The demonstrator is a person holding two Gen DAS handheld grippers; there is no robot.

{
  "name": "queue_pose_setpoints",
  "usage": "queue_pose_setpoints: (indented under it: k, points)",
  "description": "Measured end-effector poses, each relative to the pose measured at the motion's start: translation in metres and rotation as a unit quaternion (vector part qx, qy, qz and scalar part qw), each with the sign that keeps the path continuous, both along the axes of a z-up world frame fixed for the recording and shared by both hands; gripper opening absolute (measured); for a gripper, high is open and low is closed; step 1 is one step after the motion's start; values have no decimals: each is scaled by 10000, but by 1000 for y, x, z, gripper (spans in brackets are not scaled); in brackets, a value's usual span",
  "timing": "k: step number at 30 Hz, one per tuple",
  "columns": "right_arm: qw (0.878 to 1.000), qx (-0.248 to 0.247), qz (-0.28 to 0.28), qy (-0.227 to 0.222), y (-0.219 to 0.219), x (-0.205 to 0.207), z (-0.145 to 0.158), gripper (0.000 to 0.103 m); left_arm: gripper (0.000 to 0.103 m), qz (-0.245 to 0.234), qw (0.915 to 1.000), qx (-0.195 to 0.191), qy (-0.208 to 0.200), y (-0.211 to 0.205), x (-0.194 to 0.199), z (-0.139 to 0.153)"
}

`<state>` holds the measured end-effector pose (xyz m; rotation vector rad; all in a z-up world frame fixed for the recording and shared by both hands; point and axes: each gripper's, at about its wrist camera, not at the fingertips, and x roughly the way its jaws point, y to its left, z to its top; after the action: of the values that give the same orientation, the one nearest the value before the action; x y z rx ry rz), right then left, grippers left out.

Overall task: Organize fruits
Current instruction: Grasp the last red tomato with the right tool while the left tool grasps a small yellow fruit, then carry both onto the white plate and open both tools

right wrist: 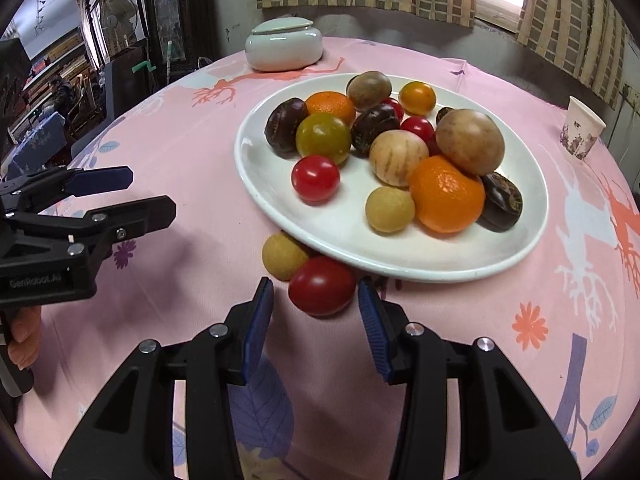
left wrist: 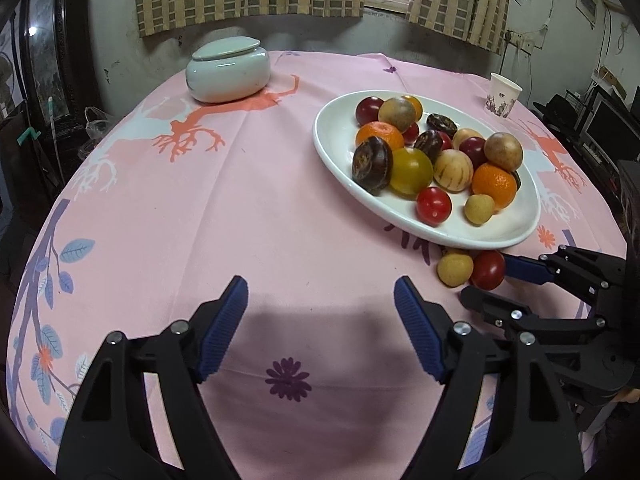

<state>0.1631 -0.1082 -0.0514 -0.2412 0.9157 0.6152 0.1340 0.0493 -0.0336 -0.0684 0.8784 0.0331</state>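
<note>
Pink printed cloth (left wrist: 248,208) covers the whole table, and the wide white oval plate (right wrist: 256,184) sits at the right, heaped with round fruit: oranges, red and yellow tomatoes, dark brown and tan ones. Two pieces lie off the plate on the cloth, touching its near rim: a small yellow-tan round fruit (right wrist: 283,257) and, just right of it, a glossy red cherry tomato (right wrist: 321,286). The right gripper (right wrist: 316,304) points down at that tomato, blue-padded fingers (right wrist: 258,320) on either side of it, a sliver of gap on each side, not gripping. The left gripper (left wrist: 320,300) hangs released, fingers spread over bare cloth to the left, nothing between them. Far left sits a pale green lidded ceramic jar (left wrist: 227,70); far right, a paper cup (left wrist: 503,94).
</note>
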Motion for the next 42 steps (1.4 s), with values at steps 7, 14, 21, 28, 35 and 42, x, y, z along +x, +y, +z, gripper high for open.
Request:
queue_pose_setpoints:
  k: [7, 14, 21, 28, 35, 42]
  points:
    - [9996, 280, -34, 88, -24, -6, 10, 33, 77, -345, 9994, -51, 86, -13, 0, -10]
    - [9990, 407, -166, 83, -74, -30, 23, 32, 77, -733, 9970, -182, 149, -42, 2, -16]
    - [9975, 635, -298, 106, -98, -34, 23, 32, 76, -794, 9966, -62, 228, -66, 7, -21]
    - [9972, 722, -124, 156, -96, -42, 28, 32, 59, -875, 9952, -102, 431, -86, 31, -27]
    - [9963, 828, -100, 220, -101, -40, 30, 32, 28, -882, 9951, -223, 387, -86, 45, -26]
    - [9959, 876, -95, 208, -102, -41, 32, 32, 27, -1044, 9937, -74, 389, -94, 29, -22]
